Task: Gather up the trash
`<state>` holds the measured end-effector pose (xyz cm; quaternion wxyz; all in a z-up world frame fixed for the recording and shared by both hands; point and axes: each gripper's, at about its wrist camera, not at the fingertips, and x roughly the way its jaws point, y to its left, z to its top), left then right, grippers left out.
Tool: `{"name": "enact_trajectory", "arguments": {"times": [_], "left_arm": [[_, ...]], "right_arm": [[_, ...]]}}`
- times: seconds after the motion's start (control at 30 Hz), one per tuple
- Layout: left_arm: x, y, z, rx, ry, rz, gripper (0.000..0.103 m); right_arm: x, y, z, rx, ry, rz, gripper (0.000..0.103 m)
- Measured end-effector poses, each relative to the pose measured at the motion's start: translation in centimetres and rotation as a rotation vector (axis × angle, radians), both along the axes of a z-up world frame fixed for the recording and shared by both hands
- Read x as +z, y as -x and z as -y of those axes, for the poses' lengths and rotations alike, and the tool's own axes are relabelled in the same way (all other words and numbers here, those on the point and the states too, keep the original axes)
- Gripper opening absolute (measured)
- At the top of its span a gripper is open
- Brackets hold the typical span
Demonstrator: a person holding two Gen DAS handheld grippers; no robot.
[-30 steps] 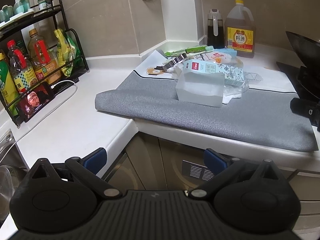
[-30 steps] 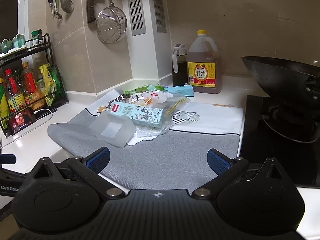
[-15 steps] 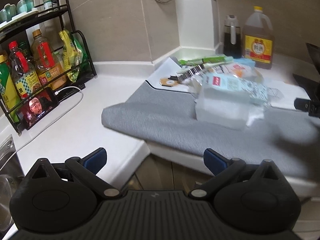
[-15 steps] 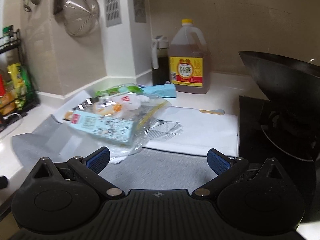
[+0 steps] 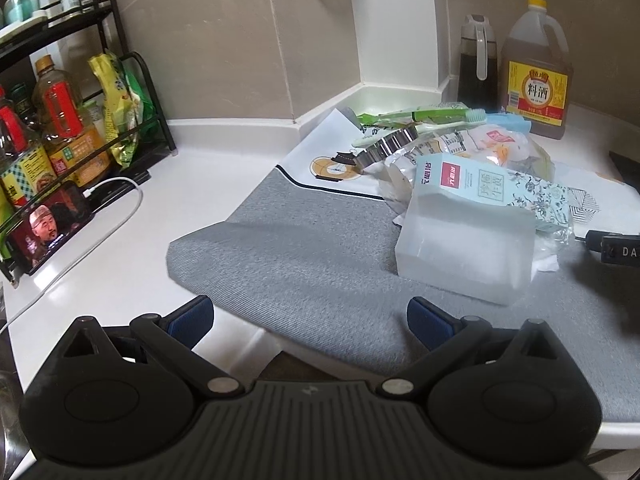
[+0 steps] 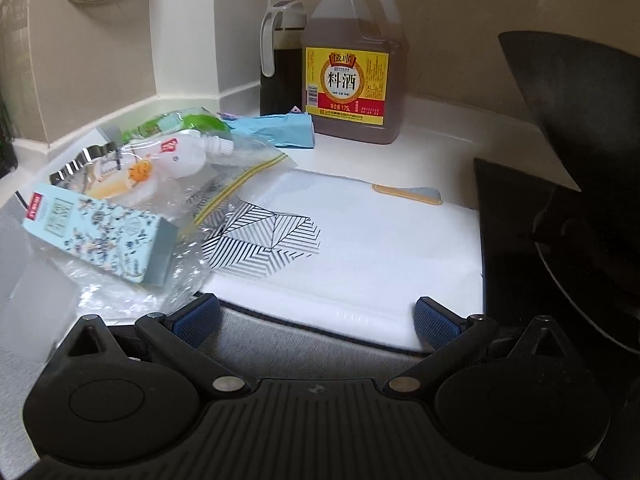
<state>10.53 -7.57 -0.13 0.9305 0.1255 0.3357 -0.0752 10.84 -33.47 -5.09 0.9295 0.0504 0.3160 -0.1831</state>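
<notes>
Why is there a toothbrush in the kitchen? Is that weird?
Yes, it's odd. A green toothbrush lies on a heap of trash, by the patterned box on the grey mat, not in a bathroom. Nothing looks spilled.

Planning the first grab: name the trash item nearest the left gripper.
The frosted plastic box, at the pile's front edge on the grey mat; the floral carton and wrappers lie behind it.
</notes>
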Motion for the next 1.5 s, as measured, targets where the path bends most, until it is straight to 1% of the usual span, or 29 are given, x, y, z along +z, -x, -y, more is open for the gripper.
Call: {"name": "enact_trajectory", "arguments": {"times": [0.07, 0.2, 0.93, 1.2, 1.5], "left_arm": [[-0.2, -0.4, 0.3, -0.002, -0.003, -0.006, 0.103], [-0.5, -0.9, 0.7, -0.002, -0.004, -0.011, 0.103], [-0.5, -1.2, 0.9, 0.007, -0.021, -0.02, 0.103], [-0.6, -1.0, 1.2, -0.012, -0.034, -0.02, 0.103], [-0.5, -1.0, 1.2, -0.01, -0.041, -0.015, 0.103]], "right_arm": [[-0.4, -1.1, 0.2, 0.009, 0.016, -0.032, 0.103], [-0.7, -2.0, 0.4, 0.004, 0.004, -0.027, 0.103], [-0.7, -2.0, 0.5, 0.004, -0.011, -0.023, 0.103], [-0.7, -2.0, 0.5, 0.004, -0.012, -0.023, 0.103], [-0.7, -2.0, 0.5, 0.005, -0.013, -0.024, 0.103]]}}
